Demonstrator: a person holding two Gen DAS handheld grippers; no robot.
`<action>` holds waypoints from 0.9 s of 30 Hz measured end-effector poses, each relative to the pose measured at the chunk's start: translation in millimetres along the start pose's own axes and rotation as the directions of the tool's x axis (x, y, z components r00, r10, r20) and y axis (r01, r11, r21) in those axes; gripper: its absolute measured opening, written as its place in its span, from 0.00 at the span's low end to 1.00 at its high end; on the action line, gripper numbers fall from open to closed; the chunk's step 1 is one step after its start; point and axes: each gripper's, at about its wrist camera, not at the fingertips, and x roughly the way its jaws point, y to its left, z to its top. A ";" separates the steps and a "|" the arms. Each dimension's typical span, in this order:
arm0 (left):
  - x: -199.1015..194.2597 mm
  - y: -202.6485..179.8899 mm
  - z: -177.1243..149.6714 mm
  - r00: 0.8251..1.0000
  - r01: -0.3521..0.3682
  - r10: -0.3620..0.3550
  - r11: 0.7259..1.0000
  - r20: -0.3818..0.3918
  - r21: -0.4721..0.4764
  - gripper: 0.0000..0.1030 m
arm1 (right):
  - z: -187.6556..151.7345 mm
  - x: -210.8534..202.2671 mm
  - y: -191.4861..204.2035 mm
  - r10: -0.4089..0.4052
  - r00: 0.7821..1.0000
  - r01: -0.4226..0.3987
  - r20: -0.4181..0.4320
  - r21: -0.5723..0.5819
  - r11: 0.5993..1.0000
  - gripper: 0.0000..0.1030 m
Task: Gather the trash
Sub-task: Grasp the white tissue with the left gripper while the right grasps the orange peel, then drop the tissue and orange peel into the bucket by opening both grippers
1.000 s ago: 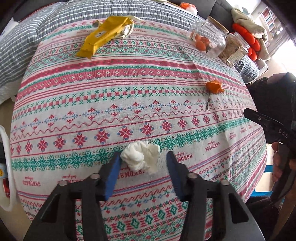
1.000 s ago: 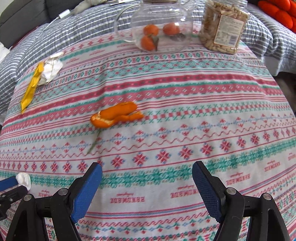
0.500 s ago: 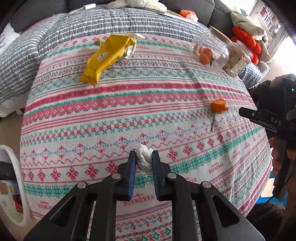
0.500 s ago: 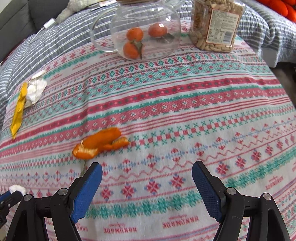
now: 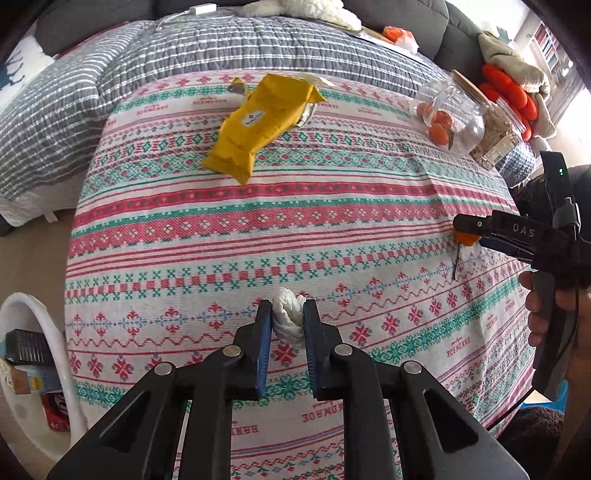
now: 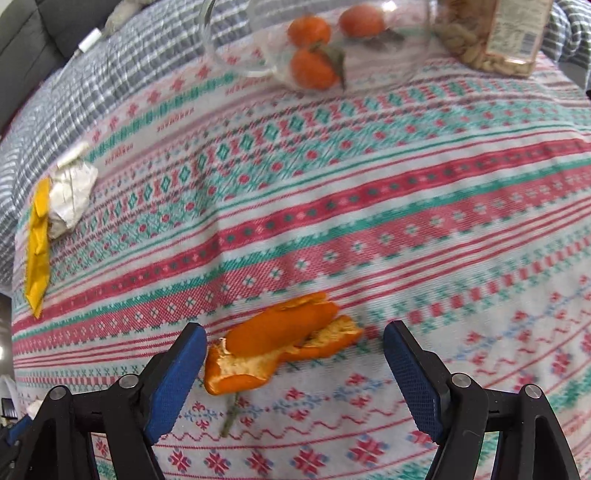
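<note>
Closed now where a second ago it stood spread around the wad: the left hand-held gripper [image 5: 288,321] has its blue pads pinching the white crumpled tissue [image 5: 289,320] from both sides, and the tissue sits squeezed tall and narrow between them, above the patterned cloth of the desk [image 5: 258,221]. Meanwhile the right hand-held gripper [image 6: 295,365] has come forward and down over the orange peel [image 6: 275,345], jaws spread wide, not touching it. The peel lies flat on the cloth between the two pads, closer to the left one, its pale inner side showing along the torn edge, with a thin stem [image 6: 231,415] trailing toward the camera. From the left wrist view, the right tool shows at the desk's right edge, a hand [image 5: 546,306] wrapped on its grip.

Further out: a yellow wrapper [image 5: 258,122] lies at the far side of the desk with crumpled white paper [image 6: 72,194] tucked against it (still on the cloth). At the far right corner stand a glass jar [image 5: 450,114] with mandarins [image 6: 310,68] inside and a nut container [image 6: 495,33] beside it. A white basket rim [image 5: 48,332] shows low on the left.
</note>
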 end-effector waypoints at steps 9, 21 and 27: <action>-10.4 12.8 -6.6 1.000 -0.007 0.007 0.999 0.014 -0.031 0.17 | -4.0 -4.8 4.3 -0.008 1.000 0.008 0.007 -0.049 0.999 0.52; -47.5 44.9 -27.8 0.998 -0.002 0.008 0.995 0.056 -0.102 0.17 | -22.8 -35.1 18.5 0.030 0.999 -0.028 0.024 -0.100 0.995 0.17; -73.3 81.9 -39.8 0.995 -0.022 0.037 0.987 0.090 -0.162 0.17 | -33.0 -58.8 47.6 0.089 0.994 -0.077 0.069 -0.161 0.984 0.16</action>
